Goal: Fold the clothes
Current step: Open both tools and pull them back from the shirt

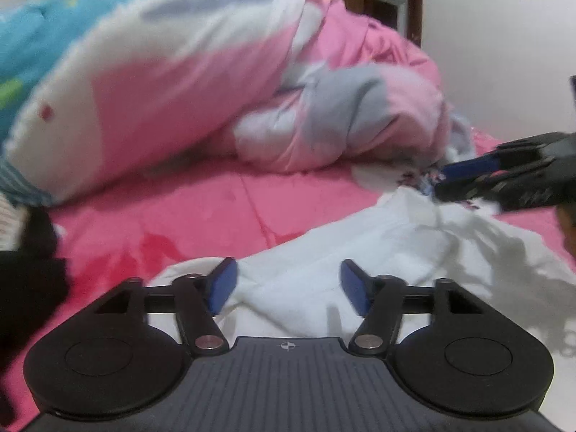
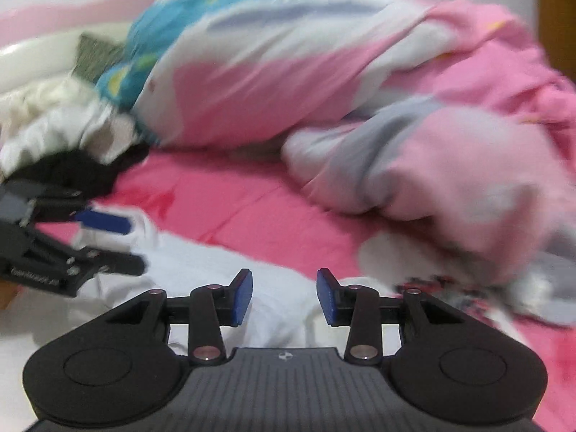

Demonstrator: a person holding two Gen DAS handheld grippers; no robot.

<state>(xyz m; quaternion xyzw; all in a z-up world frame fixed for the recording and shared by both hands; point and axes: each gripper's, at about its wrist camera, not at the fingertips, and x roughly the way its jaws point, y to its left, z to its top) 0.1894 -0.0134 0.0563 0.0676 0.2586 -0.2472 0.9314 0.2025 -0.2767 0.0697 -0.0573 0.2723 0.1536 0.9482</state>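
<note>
A crumpled white garment lies on the pink bed sheet. My left gripper is open just above its near edge, white cloth showing between the blue pads and nothing pinched. At the right edge of the left wrist view, my right gripper reaches in over the garment's far end. In the right wrist view the right gripper is open over the white garment, nothing gripped. The left gripper comes in from the left, its fingers apart around a fold of the white cloth.
A bulky pink, white and grey quilt is heaped across the back of the bed, with a blue pillow behind it. Black clothing and cream clothes are piled at the left. A floral-print cloth lies right of the garment.
</note>
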